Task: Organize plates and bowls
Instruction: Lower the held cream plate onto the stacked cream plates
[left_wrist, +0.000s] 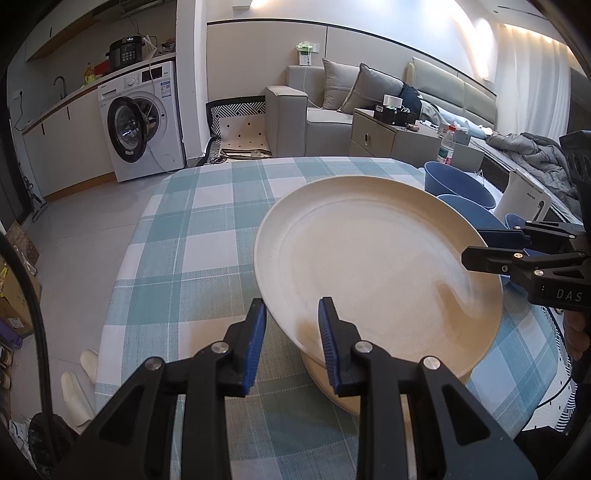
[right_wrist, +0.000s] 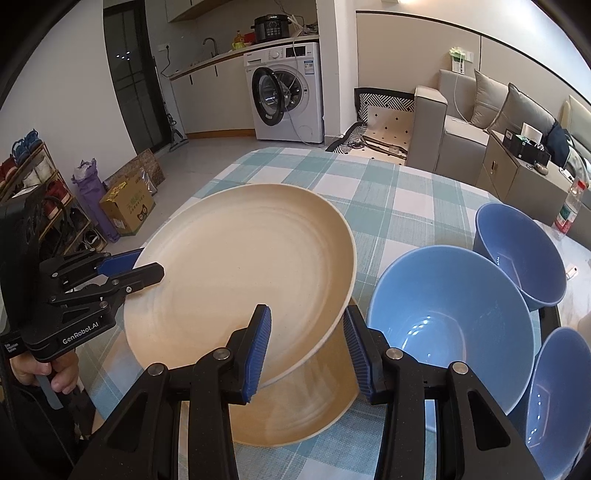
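A cream plate (left_wrist: 376, 269) is held tilted above a second cream plate (left_wrist: 332, 384) that lies on the checked tablecloth. My left gripper (left_wrist: 291, 332) straddles the tilted plate's near rim with its jaws apart; it also shows in the right wrist view (right_wrist: 147, 264) at the plate's left rim. My right gripper (right_wrist: 306, 343) straddles the opposite rim, jaws apart, and shows in the left wrist view (left_wrist: 476, 245). The tilted plate (right_wrist: 236, 277) hangs over the lower plate (right_wrist: 295, 410). Three blue bowls (right_wrist: 450, 317) (right_wrist: 521, 254) (right_wrist: 557, 398) stand to the right.
The checked tablecloth (left_wrist: 192, 236) covers the table. A plastic bottle (left_wrist: 446, 146) and a white appliance (left_wrist: 524, 199) stand at the table's far right. A washing machine (left_wrist: 142, 122), a sofa (left_wrist: 332, 110) and floor boxes (right_wrist: 127, 206) surround the table.
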